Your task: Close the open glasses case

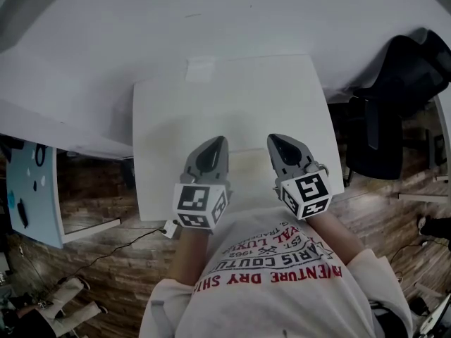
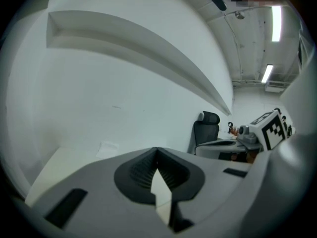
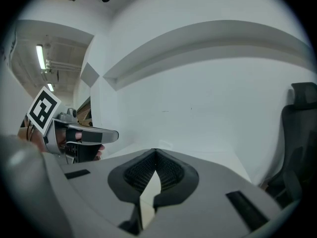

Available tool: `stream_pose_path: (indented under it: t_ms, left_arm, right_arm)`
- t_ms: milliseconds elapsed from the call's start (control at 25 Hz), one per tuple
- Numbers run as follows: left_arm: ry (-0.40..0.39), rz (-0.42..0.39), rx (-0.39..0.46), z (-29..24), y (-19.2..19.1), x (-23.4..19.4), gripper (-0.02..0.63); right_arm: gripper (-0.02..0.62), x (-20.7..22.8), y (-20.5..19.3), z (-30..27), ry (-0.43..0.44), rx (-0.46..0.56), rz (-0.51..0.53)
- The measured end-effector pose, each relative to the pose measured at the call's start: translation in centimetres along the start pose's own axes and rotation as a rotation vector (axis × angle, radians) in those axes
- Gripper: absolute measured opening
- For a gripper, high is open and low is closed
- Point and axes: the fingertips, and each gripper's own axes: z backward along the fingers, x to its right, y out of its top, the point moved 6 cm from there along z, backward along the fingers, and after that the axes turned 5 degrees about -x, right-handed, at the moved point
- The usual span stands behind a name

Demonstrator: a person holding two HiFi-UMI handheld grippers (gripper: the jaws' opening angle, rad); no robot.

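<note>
No glasses case shows on the white table [image 1: 232,97]; left gripper [image 1: 218,144] and right gripper [image 1: 276,141] sit pressed together, empty; such a case is probably rigid and light; press the lid's free edge.

I can't make out a glasses case in any view, near or far on the white table [image 1: 169,118].

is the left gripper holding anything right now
No, the left gripper has its jaws shut tip to tip, with only the white table showing between them.
</note>
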Motion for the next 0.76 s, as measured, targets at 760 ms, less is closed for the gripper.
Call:
stream_pose_path:
  t_ms: [760]
  left_arm:
    - [-0.013,0.012,-0.052,-1.0,-1.5,0.7,0.003]
  right_arm:
    - [0.011,0.5,-1.7,0.1,-0.009,-0.063,-0.023]
